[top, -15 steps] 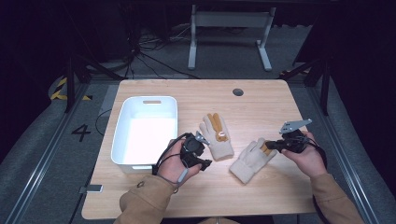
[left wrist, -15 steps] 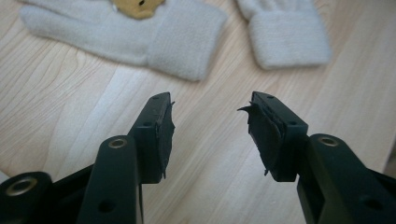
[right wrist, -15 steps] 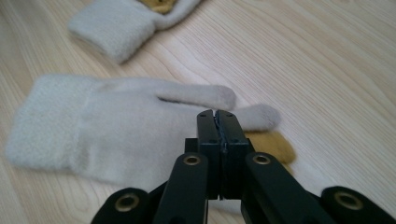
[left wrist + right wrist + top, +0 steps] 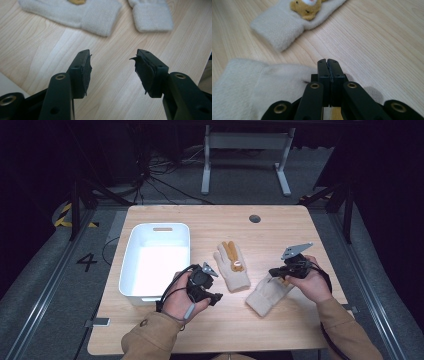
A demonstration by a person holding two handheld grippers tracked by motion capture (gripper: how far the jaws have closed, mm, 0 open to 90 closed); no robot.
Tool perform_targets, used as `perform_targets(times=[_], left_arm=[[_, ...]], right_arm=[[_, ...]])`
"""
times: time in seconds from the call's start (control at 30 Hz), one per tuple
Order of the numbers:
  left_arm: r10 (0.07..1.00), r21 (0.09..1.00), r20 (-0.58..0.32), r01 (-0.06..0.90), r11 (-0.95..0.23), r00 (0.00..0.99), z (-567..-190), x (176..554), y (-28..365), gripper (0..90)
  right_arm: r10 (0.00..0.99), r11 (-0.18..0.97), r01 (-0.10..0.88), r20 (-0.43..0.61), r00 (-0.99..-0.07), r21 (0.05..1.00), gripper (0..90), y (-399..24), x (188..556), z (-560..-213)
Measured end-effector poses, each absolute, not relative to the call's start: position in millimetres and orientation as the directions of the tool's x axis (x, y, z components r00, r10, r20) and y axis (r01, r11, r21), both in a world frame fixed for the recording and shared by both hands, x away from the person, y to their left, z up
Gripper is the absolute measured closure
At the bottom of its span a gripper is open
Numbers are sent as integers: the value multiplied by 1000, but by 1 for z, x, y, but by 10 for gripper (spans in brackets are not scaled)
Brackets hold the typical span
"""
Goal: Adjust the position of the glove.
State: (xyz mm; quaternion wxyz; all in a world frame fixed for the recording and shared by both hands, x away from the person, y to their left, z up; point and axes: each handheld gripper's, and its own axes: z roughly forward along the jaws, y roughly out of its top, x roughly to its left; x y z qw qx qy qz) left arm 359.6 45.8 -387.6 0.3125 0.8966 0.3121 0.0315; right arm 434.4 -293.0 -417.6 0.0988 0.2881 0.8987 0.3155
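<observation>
Right gripper [image 4: 274, 272], jaws pressed together, sits at the edge of a plain cream fleece glove [image 4: 267, 295] lying near the table's [image 4: 280, 227] front right; whether fabric is pinched between them is hard to tell. Its hand [image 4: 312, 282] angles it leftward and down. Left gripper [image 4: 216, 296], jaws apart, hovers over bare wood, held low. Between them lies a second glove [image 4: 232, 267] with a tan bear patch. White plastic bin [image 4: 134, 251] stands left.

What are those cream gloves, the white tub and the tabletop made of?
The gloves look like soft fleece or knit: fuzzy, matte nap. The tub seems smooth plastic with rounded moulded corners. The tabletop shows pale wood grain, perhaps laminate.
</observation>
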Motion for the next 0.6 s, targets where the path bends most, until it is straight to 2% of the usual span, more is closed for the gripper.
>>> perform_targets(times=[0.33,0.6], left_arm=[[592,579,-143,552,-600,793,-392,357,53,469],[580,578,-146,545,-607,802,-392,359,48,465]], right_arm=[[585,665,488,13,-811,565,900,-288,451,-436],[586,676,500,16,-810,541,900,-296,443,-437]])
